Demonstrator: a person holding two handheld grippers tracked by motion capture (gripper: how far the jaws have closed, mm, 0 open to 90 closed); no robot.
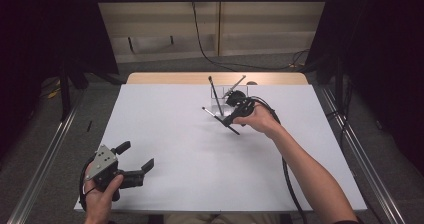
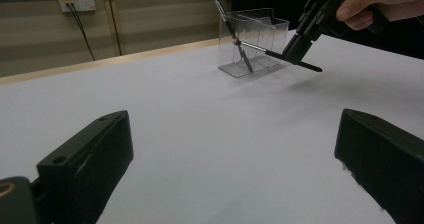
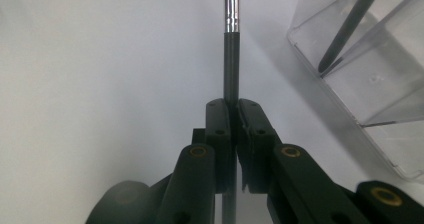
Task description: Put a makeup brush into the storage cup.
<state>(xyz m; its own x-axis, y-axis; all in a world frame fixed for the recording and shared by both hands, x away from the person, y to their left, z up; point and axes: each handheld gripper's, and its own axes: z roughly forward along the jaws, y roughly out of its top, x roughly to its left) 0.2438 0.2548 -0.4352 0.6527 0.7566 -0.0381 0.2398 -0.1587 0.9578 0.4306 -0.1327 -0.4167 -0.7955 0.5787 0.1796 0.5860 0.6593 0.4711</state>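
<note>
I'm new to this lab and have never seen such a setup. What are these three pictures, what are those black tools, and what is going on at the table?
A person sits at a white table and holds a hand-held two-jaw gripper in each hand; no robot arm is involved. The high view looks down from above the person. The other two pictures come from cameras riding on the grippers, looking along their black jaws.

The left gripper rests near the table's near edge, jaws wide open and holding nothing. The right gripper is shut on a thin makeup brush with a dark handle and silver ferrule, lifted beside a clear plastic organizer at the far side of the table. Another brush already leans inside the organizer. It looks as if the held brush may be headed there too.
</note>
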